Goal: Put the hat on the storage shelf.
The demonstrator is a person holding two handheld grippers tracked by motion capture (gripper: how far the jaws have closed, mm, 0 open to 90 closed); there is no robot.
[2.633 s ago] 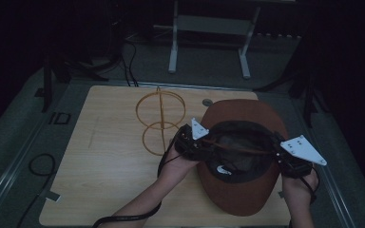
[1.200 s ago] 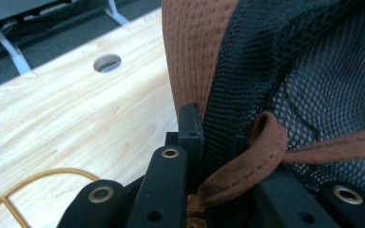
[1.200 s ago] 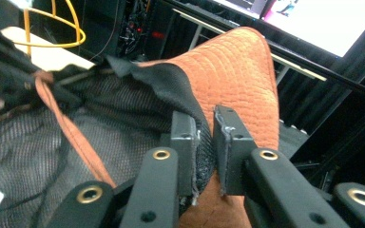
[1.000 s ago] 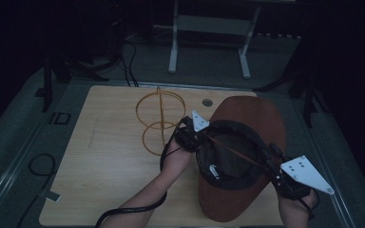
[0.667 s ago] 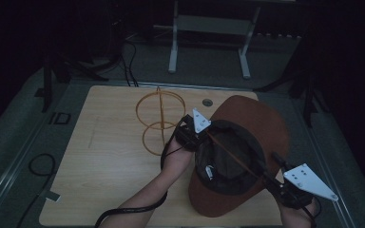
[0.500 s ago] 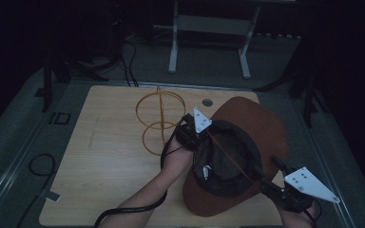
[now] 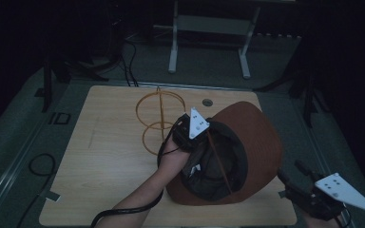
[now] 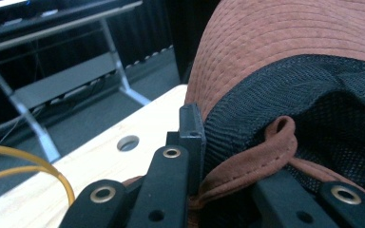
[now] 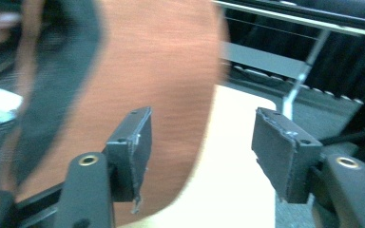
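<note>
One hand-held gripper (image 7: 196, 142), the left, clamps the upturned hat's (image 7: 259, 142) inner band; the right (image 7: 292, 178) stands apart, empty.

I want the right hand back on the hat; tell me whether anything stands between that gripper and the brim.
Nothing visible does. The right gripper is open just off the hat's brim, with bare table between them.

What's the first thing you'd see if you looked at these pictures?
A big brown hat lies upside down on the right of the wooden table, its black lining showing. The left gripper pinches its inner edge, and a gold wire stand sits just left of it.
</note>
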